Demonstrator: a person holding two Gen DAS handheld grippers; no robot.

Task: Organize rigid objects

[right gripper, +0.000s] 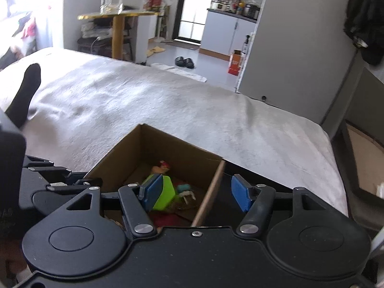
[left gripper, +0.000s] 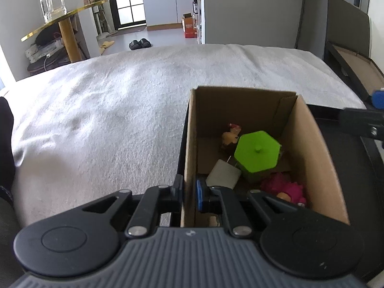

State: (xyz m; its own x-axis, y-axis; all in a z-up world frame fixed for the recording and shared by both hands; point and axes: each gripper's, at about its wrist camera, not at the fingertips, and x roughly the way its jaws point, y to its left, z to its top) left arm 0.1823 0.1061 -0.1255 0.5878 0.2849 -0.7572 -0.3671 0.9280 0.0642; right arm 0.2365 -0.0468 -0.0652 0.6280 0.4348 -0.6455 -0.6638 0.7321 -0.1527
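A brown cardboard box (left gripper: 309,148) stands on the bed's near right part. Inside lie a green hexagonal lidded container (left gripper: 256,152), a white square block (left gripper: 224,174), a small figurine (left gripper: 230,135) and a pink plush toy (left gripper: 285,188). My left gripper (left gripper: 189,192) is shut on the box's left wall (left gripper: 190,148), one finger outside, the blue-padded one inside. My right gripper (right gripper: 196,195) is open and empty, straddling the box's right wall (right gripper: 208,194); its left finger is inside by the green container (right gripper: 163,196). The left gripper shows at the right wrist view's left edge (right gripper: 60,180).
The bed is covered by a light grey blanket (left gripper: 108,110). A black-socked foot (right gripper: 24,96) rests on it at the left. A dark frame and cardboard (left gripper: 355,72) stand at the bed's right side. A gold side table (left gripper: 64,21) with bottles stands beyond.
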